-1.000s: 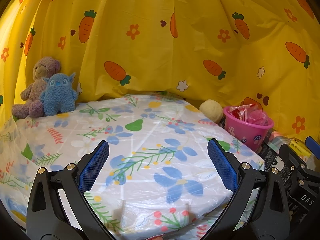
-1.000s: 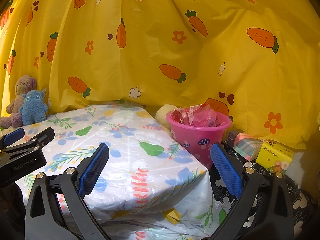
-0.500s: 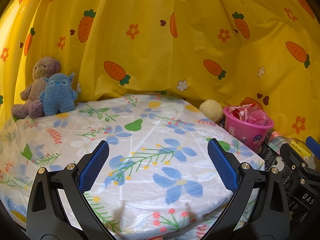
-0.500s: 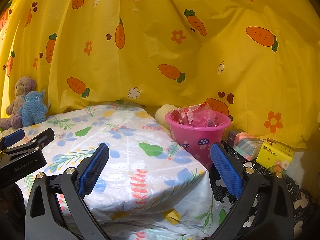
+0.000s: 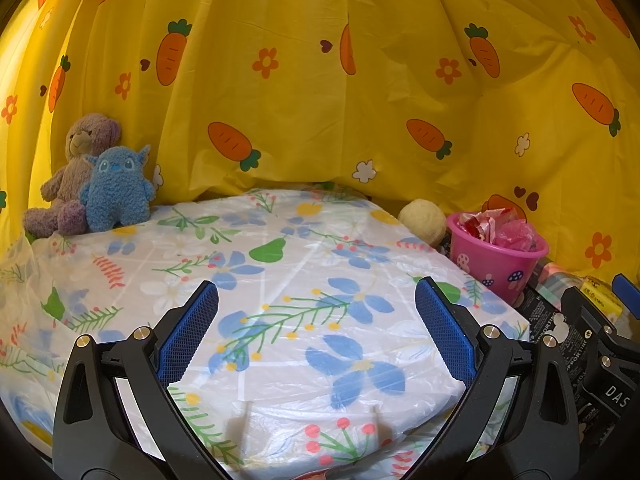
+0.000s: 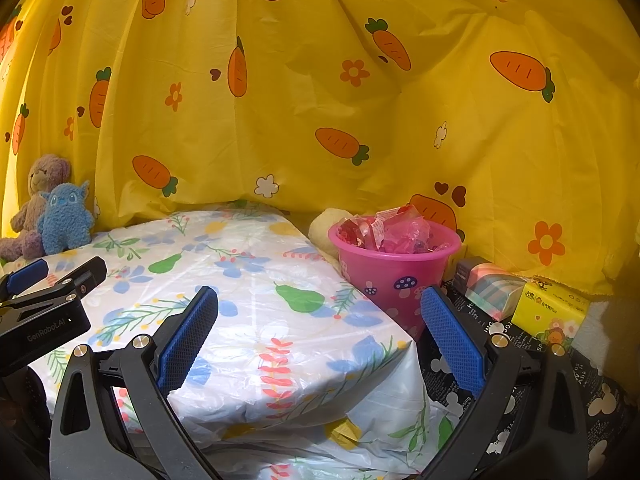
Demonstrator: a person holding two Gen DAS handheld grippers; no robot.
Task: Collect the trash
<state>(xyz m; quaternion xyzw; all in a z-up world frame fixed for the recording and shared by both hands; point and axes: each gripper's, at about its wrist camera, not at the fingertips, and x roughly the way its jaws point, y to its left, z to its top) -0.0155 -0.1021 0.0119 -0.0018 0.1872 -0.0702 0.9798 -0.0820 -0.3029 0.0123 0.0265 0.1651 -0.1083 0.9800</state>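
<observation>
Two grippers, both empty. Left gripper (image 5: pixel 316 330) spread wide above the low table under a floral plastic cover (image 5: pixel 280 280); right gripper (image 6: pixel 320 332) likewise spread over the table's right corner. One pink plastic bucket with mushroom print (image 6: pixel 394 270) stands just beside the table's right edge, filled with crumpled red and pink wrappers (image 6: pixel 394 230). Two plush toys at far left: one purple bear (image 5: pixel 74 172), one blue monster (image 5: pixel 114 190). "GenRobot.AI" reads on the left gripper's body. Nothing has shifted since the earlier frames.
</observation>
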